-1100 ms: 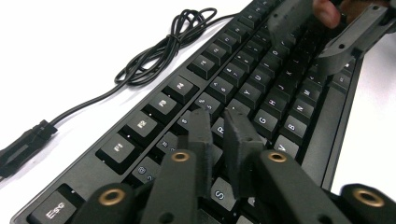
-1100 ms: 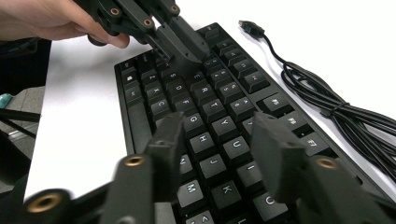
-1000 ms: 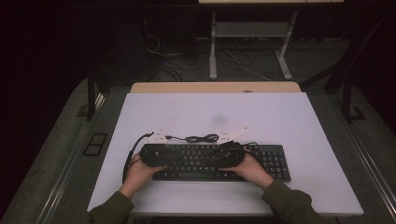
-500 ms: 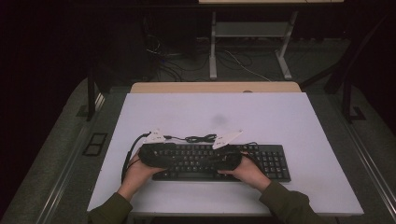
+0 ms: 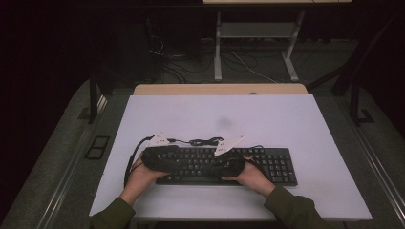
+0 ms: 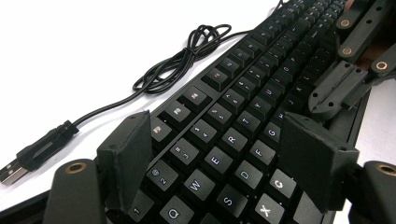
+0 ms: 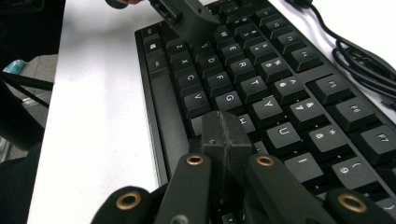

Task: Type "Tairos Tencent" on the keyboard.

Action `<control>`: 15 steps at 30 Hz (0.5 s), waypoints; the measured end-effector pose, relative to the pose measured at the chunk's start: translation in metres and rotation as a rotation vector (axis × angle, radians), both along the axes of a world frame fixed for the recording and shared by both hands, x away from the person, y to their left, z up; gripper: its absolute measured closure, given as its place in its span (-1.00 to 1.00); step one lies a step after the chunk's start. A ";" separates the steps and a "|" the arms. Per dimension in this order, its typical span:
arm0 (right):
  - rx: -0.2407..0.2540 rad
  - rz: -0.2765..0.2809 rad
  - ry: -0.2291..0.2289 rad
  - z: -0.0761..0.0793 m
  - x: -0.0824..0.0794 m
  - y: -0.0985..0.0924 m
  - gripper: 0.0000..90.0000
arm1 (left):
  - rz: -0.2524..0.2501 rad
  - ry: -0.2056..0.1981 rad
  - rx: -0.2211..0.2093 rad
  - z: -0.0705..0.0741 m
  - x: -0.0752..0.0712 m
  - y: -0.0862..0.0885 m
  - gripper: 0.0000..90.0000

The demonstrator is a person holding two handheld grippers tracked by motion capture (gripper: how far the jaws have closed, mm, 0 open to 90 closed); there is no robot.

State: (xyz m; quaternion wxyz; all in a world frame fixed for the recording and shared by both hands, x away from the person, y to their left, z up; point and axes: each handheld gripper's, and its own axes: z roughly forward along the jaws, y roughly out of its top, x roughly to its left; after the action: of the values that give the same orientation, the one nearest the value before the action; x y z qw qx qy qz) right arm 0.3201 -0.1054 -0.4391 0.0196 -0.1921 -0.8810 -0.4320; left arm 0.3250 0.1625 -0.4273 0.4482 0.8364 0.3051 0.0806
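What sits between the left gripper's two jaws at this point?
In the left gripper view, the left gripper has its jaws open astride the keyboard; the keys around W, E, R and D lie between them, unclamped.

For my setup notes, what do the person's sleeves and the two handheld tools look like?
Olive-green sleeves. Both tools are matte black with brass-coloured rivets: the left tool has flat rectangular pads, and the right tool has jointed link bars. Each carries a pale three-cornered plate and trails a black cable.

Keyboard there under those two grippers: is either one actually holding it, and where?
Neither. The left gripper stands open over the keyboard letter keys, clamping nothing. The right gripper is shut with nothing between its pads, its tip by the H key.
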 end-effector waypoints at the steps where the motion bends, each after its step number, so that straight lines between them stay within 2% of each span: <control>1: -0.003 -0.001 0.001 0.000 0.000 0.000 0.98 | 0.000 0.000 0.000 0.000 0.000 0.000 -0.43; 6: -0.008 0.004 -0.001 -0.001 -0.001 0.002 0.98 | -0.001 -0.002 0.001 0.000 0.000 0.000 -0.44; 8: -0.026 0.005 -0.006 -0.002 -0.001 0.002 0.98 | -0.001 -0.002 0.003 0.000 0.000 0.000 -0.44; 15: -0.022 0.007 -0.004 -0.003 -0.001 0.002 0.98 | 0.003 -0.006 0.000 0.000 0.000 0.000 -0.44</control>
State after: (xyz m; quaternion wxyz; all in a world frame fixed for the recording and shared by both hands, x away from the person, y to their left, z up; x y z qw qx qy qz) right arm 0.3194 -0.1031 -0.4416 0.0171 -0.1885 -0.8863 -0.4228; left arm 0.3252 0.1621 -0.4272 0.4491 0.8356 0.3051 0.0837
